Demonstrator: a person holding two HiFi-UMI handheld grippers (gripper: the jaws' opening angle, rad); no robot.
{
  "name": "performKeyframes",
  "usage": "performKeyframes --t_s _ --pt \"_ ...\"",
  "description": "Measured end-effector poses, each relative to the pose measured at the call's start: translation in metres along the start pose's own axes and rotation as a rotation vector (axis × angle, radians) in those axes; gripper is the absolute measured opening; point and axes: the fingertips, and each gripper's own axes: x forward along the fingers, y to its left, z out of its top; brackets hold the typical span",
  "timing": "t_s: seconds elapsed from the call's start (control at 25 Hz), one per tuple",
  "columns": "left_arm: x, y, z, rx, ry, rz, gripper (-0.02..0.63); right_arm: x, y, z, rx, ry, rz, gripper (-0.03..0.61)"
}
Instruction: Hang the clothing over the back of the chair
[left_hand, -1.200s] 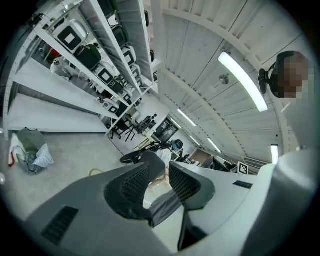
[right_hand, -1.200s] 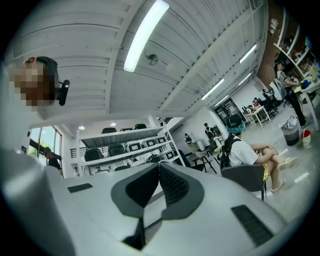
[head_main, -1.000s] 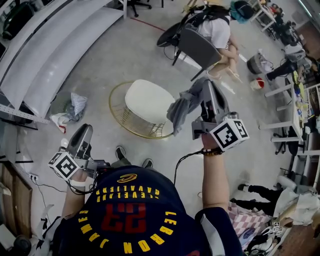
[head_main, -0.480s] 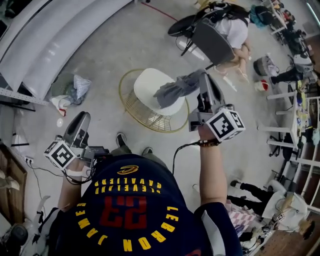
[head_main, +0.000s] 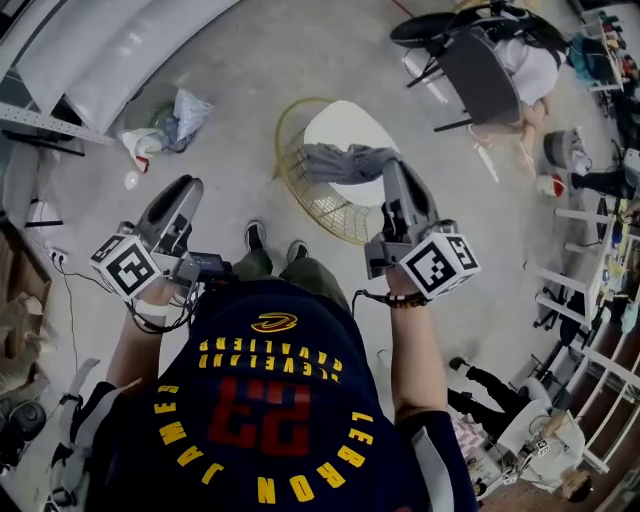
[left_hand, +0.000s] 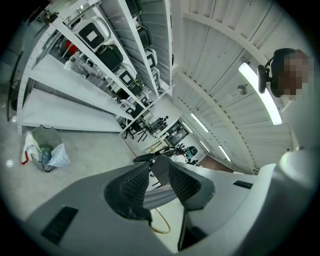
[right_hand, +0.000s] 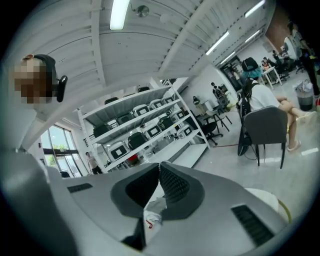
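A white-seated chair with a gold wire frame stands on the floor in front of me. The grey clothing lies stretched across the near side of the seat, one end pinched in my right gripper. In the right gripper view the jaws meet at their tips, with cloth and a white label bunched between them lower down. My left gripper hangs to the left of the chair, apart from it. Its jaws stand open with nothing between them, and the gold wire shows beyond.
Crumpled plastic bags lie by the long white shelving at far left. A person sits on a dark office chair at the back right, with a bucket nearby. My shoes stand just short of the chair.
My right gripper has come down and to the left with the clothing, from the chair's right side onto the near part of the seat. The left gripper has shifted slightly forward.
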Motion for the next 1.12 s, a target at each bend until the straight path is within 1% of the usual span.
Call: performKeyframes --t_s 0.12,0.28,0.4,0.56,0.76,0.92,1.0,1.12 --pt "-0.004 0.000 0.002 0.018 -0.033 0.033 0.129 0.008 0.023 -0.016 -0.001 0.047 0.103 0.018" --pt "-0.008 -0.020 -0.002 -0.005 -0.082 0.067 0.129 0.008 0.056 -0.030 -0.009 0.096 0.243 0.018" --pt "-0.010 -0.032 -0.011 -0.008 -0.090 0.095 0.129 0.007 0.079 -0.039 -0.015 0.138 0.346 0.018" --pt "-0.023 -0.034 -0.024 -0.010 -0.108 0.154 0.129 0.004 0.106 -0.063 0.000 0.209 0.459 0.018" --pt "-0.043 -0.030 -0.041 -0.027 -0.131 0.219 0.129 0.002 0.137 -0.103 0.020 0.308 0.578 0.018" --pt "-0.061 -0.029 -0.051 -0.037 -0.161 0.264 0.129 0.002 0.159 -0.155 0.056 0.420 0.663 0.018" --pt "-0.069 -0.027 -0.054 -0.042 -0.173 0.283 0.129 0.005 0.165 -0.182 0.066 0.478 0.682 0.018" --pt "-0.080 -0.025 -0.058 -0.054 -0.183 0.308 0.129 0.011 0.167 -0.219 0.030 0.555 0.680 0.018"
